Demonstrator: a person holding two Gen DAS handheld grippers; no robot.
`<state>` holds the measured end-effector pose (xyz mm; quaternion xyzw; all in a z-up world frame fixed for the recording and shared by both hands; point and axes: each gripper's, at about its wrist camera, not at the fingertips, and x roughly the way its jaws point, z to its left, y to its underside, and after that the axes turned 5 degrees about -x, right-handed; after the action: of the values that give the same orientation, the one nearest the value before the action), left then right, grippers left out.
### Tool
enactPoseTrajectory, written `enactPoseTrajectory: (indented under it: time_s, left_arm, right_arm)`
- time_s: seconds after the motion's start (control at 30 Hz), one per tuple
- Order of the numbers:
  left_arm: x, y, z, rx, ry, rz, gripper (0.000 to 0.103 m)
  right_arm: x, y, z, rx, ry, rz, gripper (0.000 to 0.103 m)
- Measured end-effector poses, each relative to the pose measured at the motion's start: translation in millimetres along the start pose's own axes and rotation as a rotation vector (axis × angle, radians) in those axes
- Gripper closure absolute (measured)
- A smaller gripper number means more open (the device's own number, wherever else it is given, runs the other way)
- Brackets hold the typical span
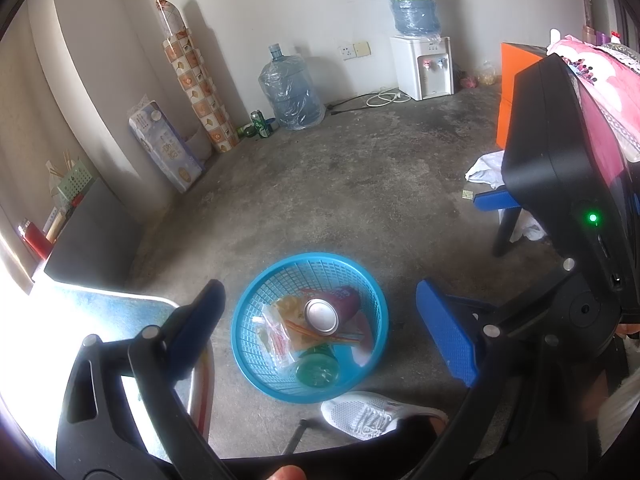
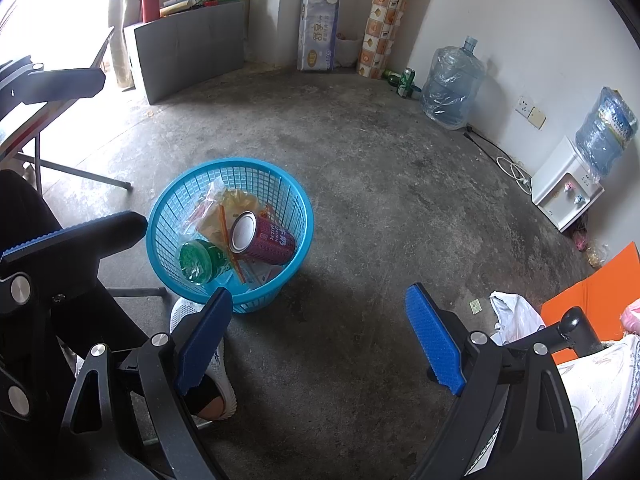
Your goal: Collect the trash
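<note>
Both my left tongs (image 1: 320,332) and right tongs (image 2: 320,340) are spread, empty. The can (image 2: 262,240) lies in the basket (image 2: 168,204); reaching carelessly, I could tip the light basket.

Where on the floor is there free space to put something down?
The concrete floor is bare between the blue basket, the water jug and the dispenser. It is crowded near the white bag and along the wall by the green can.
</note>
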<state>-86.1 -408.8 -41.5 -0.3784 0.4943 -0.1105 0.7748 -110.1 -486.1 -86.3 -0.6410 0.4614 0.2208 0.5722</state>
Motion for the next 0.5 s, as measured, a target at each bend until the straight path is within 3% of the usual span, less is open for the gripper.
enactPoseTrajectory:
  time_s: [0.5]
  left_arm:
    - [0.0,-0.4,-0.7,-0.001,0.001,-0.001,0.011]
  right_arm:
    - [0.4,0.0,0.5,0.000,0.002,-0.001,0.017]
